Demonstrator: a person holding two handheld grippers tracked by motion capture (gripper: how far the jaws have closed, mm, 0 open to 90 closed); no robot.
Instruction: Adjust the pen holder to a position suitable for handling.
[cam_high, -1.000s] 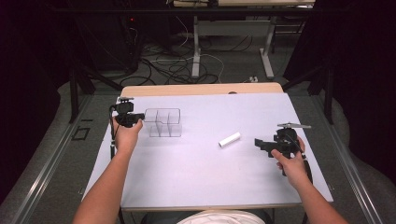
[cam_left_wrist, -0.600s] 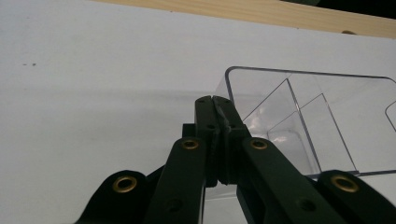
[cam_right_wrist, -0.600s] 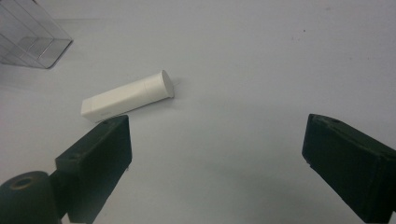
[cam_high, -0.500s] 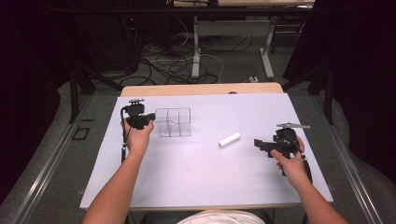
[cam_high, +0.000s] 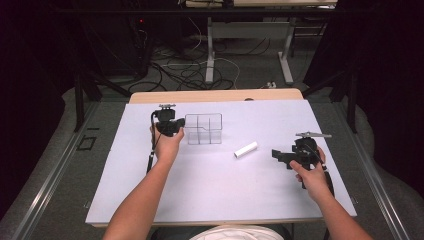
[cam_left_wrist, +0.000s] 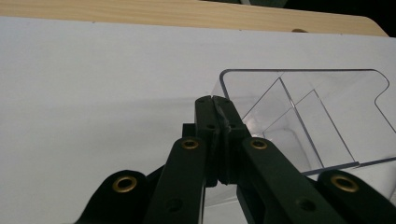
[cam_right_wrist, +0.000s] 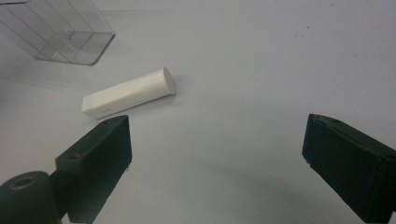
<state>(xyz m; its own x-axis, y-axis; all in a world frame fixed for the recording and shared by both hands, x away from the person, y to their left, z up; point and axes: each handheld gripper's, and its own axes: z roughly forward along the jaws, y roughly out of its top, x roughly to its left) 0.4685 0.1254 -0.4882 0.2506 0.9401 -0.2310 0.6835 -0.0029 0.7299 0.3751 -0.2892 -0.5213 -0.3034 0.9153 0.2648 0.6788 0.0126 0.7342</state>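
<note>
White paper covers the worktop, and both of the person's forearms come in over its near edge, each hand carrying a claw.

Nearest of the two is the right claw, held low over the right part of the sheet with its jaws released and standing wide apart, nothing between them. In the right gripper view the white tube lies flat on the paper just beyond the tip of the jaw at the left of that view, apart from it, with its round capped end turned toward the middle of the gap and its flat crimped end pointing away to the side. From above, the white tube lies near the jaw tips and a little farther up the sheet.

Farther off, the left claw is clenched on the near side wall of the clear divided box. In the left gripper view the two jaws meet tip to tip over the clear rim at the corner of the box, and the partitions spread out beyond and to one side of the tips. The box stands upright on the paper, and the tube lies well apart from this claw, past the box's near corner.
</note>
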